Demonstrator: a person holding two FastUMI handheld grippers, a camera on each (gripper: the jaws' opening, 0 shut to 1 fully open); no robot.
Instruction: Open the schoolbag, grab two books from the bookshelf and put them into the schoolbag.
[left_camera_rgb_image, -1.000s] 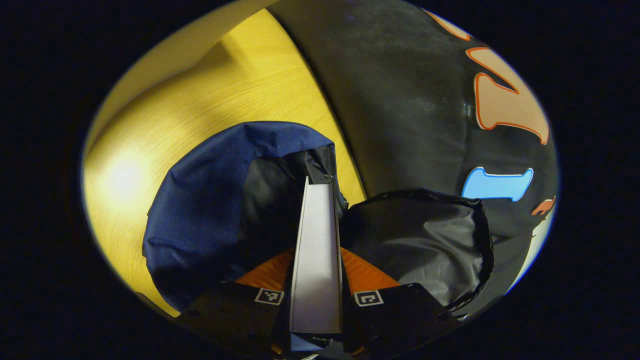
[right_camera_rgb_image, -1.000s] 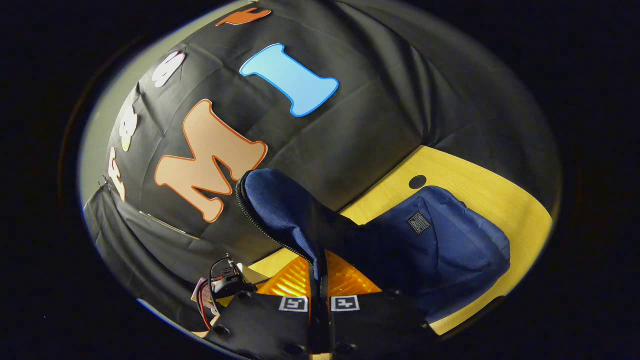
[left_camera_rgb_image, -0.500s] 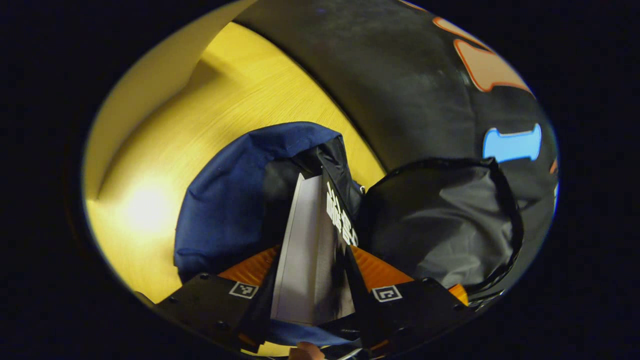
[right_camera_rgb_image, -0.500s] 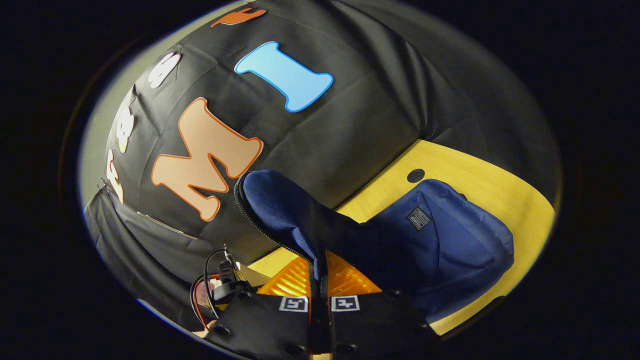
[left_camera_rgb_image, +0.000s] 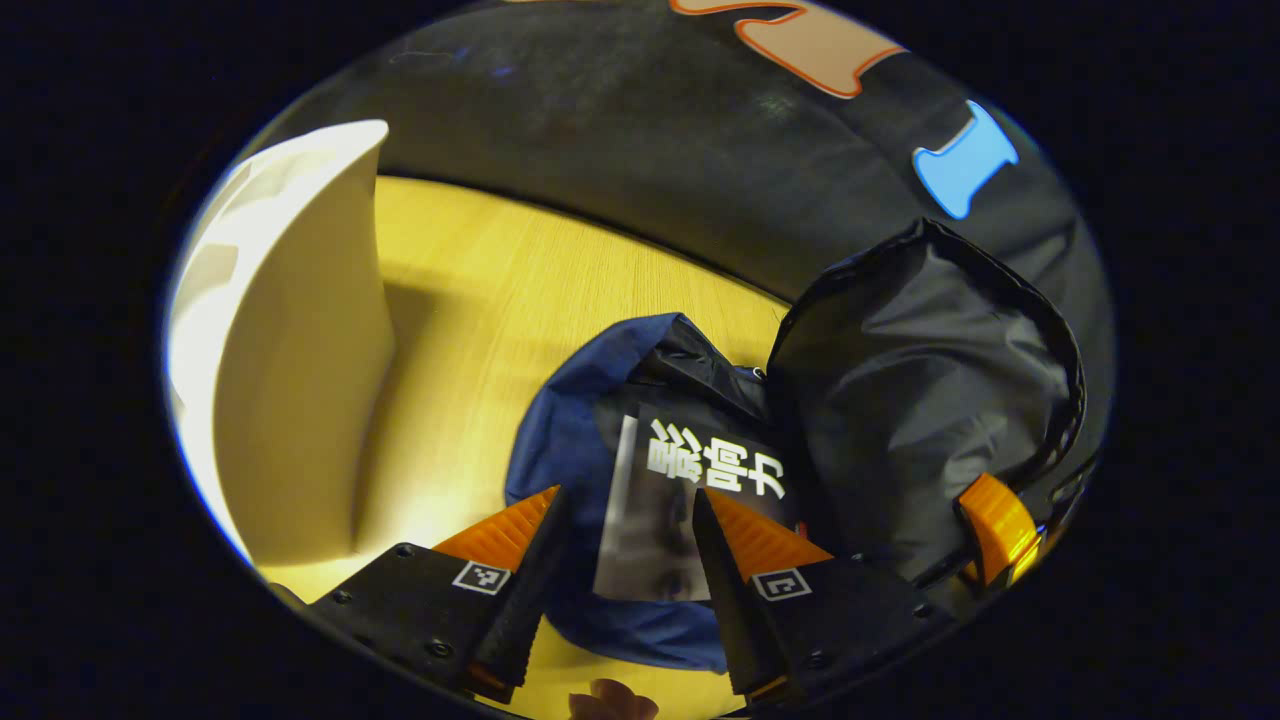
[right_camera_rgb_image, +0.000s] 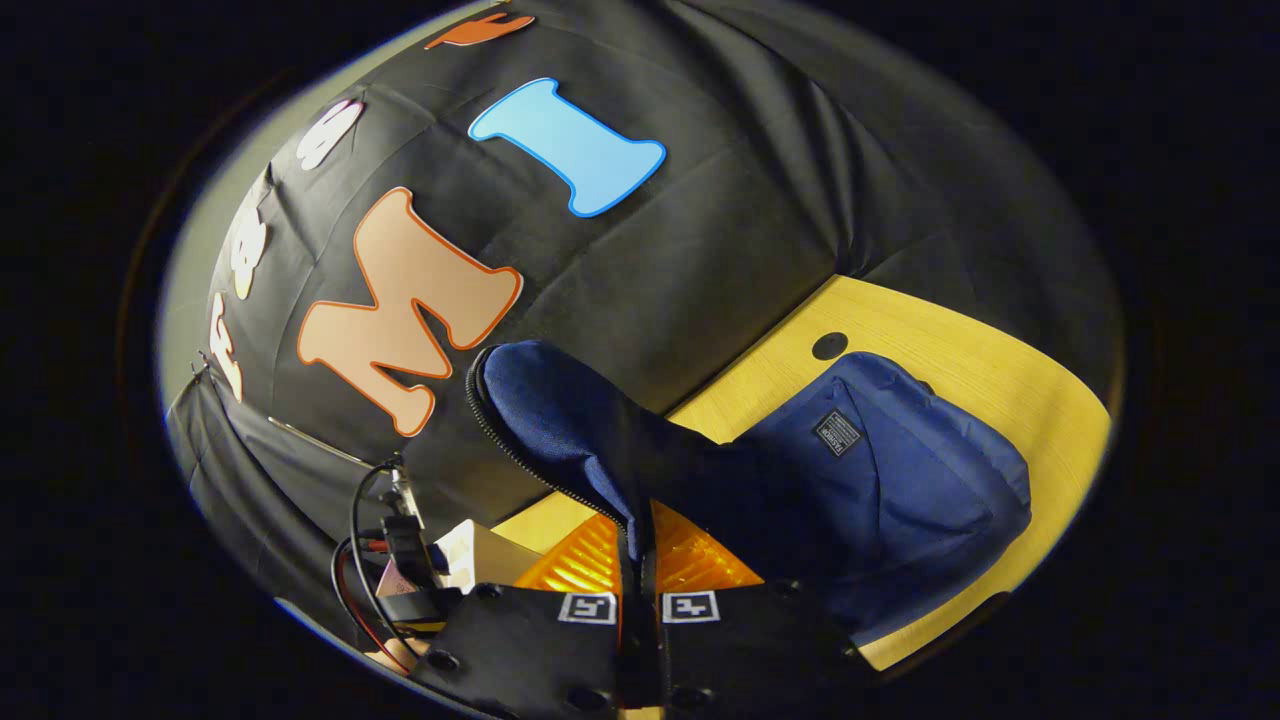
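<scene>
A: Status? Where's the book?

B: I've got the left gripper (left_camera_rgb_image: 625, 520) over the navy schoolbag (left_camera_rgb_image: 560, 450), jaws apart, nothing between them pressing. The book (left_camera_rgb_image: 680, 500) sits face-up in the bag mouth, cover showing, lower edge near the opening. My right gripper (right_camera_rgb_image: 640, 570) has its jaws clamped on the bag's zippered flap (right_camera_rgb_image: 560, 420), holding it up off the table (right_camera_rgb_image: 960, 350).

A: Risks?

B: Book looks only partway in, I'd guess. If I drop the flap now, it could land on the book's exposed end and jam, or the book could slide out onto the table. The black lining (left_camera_rgb_image: 920, 400) is loose and could snag a second book's corner.

A: Shelf?

B: A white panel (left_camera_rgb_image: 300, 350) on the left, likely the bookshelf; a wide swing of the left gripper could clip it.
</scene>
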